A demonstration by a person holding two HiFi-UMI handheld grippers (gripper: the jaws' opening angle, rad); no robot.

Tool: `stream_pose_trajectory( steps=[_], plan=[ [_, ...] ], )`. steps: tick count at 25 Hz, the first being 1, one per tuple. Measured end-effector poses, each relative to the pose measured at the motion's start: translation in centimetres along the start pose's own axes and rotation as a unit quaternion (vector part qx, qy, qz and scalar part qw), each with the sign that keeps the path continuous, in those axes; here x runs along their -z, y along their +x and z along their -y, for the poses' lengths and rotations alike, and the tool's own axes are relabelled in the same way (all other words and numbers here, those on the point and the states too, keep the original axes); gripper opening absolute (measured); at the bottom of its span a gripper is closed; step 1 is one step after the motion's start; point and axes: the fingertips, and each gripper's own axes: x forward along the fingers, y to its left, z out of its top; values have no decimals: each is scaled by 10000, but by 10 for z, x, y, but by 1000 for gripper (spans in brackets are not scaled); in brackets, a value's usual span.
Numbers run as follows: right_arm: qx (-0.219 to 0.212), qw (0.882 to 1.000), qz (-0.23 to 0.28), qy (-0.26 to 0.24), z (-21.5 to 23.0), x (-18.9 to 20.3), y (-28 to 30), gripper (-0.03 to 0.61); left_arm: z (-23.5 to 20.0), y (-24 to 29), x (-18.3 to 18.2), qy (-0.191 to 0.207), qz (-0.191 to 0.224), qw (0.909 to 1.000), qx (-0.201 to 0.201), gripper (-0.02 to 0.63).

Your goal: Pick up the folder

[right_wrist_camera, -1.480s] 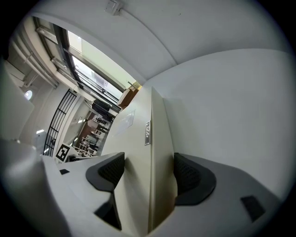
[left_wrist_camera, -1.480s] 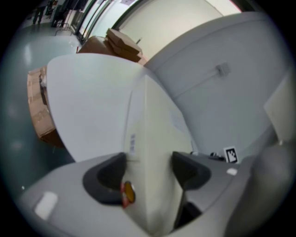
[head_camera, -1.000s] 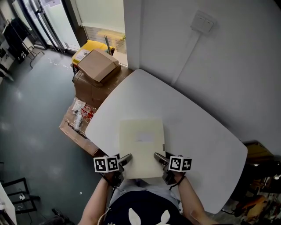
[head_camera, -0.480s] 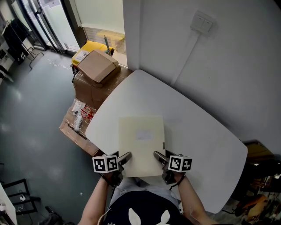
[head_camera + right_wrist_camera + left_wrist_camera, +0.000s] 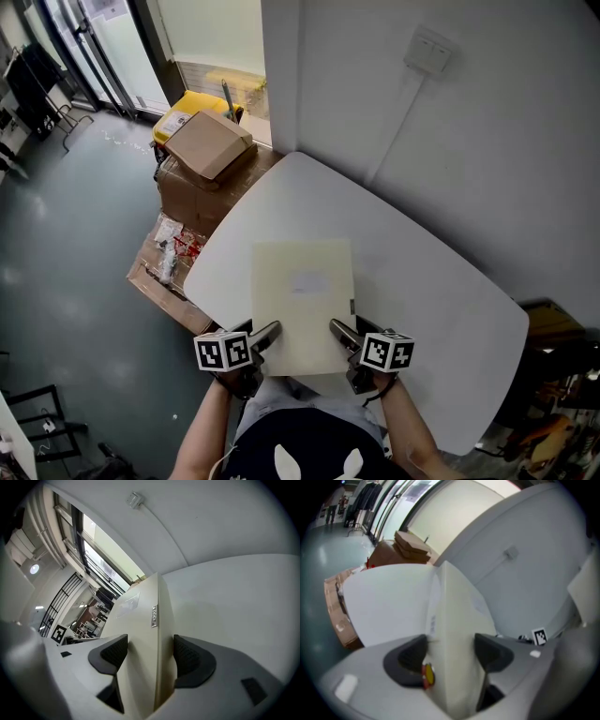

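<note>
The floor (image 5: 66,244) is far down on the left, with cardboard boxes (image 5: 202,155) at about ten o'clock from the folder, just past the counter's left edge. The left hand-held gripper (image 5: 264,337) is clenched on the folder (image 5: 303,305), pinching its near left corner with one jaw on each side. The folder is big, flat and cream, and it lies over the near part of the white counter (image 5: 431,281), with its near edge at six o'clock, close to the person. I cannot tell if its far end is off the counter yet. The right hand-held gripper (image 5: 341,334) is grasping the near right corner the same way. Both grips are only at the corners, so I think the long far end at twelve o'clock could droop or swing. If one side goes up faster, the folder could twist and slip out. If it slides toward nine o'clock, it could fall off the edge onto the boxes. The wall (image 5: 487,141) stands close from one to three o'clock, so there is little room that way. Straight up and toward the person looks like the most open way.
</note>
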Motion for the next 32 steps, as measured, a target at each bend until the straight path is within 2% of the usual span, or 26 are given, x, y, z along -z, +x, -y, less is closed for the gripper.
stream_pose_trajectory(
  steps=[16, 32],
  plan=[
    [-108, 9988, 386, -266, -30, -28, -16, 308, 24, -24, -33, 495, 385, 9980, 111, 319],
    [42, 9915, 1022, -803, -58, -55, -47, 305, 52, -45, -55, 701, 766, 9937, 415, 319]
  ],
)
